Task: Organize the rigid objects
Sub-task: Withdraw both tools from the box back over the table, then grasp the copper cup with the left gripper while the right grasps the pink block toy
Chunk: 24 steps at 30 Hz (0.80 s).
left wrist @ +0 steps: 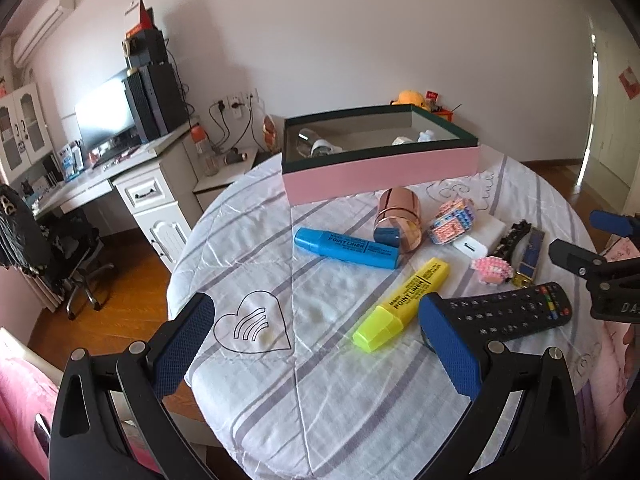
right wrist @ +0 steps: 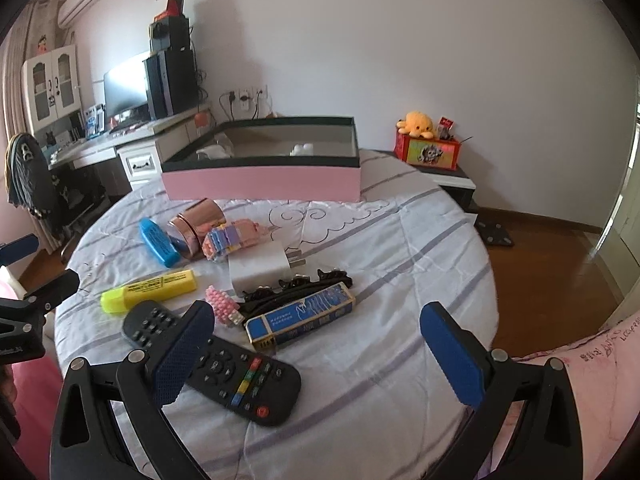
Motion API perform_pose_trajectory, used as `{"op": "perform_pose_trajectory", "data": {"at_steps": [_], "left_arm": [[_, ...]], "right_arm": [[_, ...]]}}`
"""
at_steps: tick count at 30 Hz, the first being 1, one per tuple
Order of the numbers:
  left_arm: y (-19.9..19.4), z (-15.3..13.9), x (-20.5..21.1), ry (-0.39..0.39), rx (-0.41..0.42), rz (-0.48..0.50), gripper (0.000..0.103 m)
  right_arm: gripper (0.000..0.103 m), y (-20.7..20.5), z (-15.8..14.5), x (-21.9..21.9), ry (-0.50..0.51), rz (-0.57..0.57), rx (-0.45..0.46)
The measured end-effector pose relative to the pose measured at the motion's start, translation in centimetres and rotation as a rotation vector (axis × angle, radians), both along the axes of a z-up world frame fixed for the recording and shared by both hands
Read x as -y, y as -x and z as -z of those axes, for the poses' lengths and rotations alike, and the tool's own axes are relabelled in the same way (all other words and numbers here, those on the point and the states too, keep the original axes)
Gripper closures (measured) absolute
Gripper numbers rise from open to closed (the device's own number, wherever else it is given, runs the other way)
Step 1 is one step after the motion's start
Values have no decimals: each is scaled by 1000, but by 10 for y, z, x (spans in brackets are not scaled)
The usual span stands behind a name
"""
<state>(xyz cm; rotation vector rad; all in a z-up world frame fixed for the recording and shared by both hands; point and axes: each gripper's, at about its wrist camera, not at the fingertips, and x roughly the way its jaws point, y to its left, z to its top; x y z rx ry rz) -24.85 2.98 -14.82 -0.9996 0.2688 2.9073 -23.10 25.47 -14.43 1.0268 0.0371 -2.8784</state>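
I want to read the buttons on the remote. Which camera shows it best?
The right wrist view. There the remote control lies close and nearly whole, its coloured buttons clear, with only the middle hidden behind a finger of the right gripper. In the left wrist view it sits farther off, and a gripper finger covers its near end.

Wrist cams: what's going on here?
A person holds two tools over a round table. Left tool and right tool are both open and empty. Blue marker, yellow marker, remote and other small items lie loose. The pink box already holds a few things.
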Motion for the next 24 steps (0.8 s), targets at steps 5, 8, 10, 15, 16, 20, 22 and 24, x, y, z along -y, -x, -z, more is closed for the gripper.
{"op": "perform_pose_trajectory", "data": {"at_steps": [5,8,10,15,16,20,22,24], "left_arm": [[17,6,4,-12,25,-15,0],[26,9,5,-16,38,-17,0],[32,11,5,-15,46,-14,0],[45,14,8,-14,60,-16,0],[47,15,8,-13,63,-17,0],[55,16,11,-13,69,-22,0],[59,17,12,-22,76,-15,0],[63,18,12,-27,83,-17,0]], "right_arm": [[0,26,7,12,-30,-41,30],[0,43,11,23,-46,-80,55],[0,55,15,31,-59,-102,73],[0,75,18,44,-67,-144,98],[0,80,17,46,-66,-154,100],[0,95,15,56,-57,-190,109],[4,101,15,59,-47,-209,112],[11,108,16,62,-43,-233,131]]}}
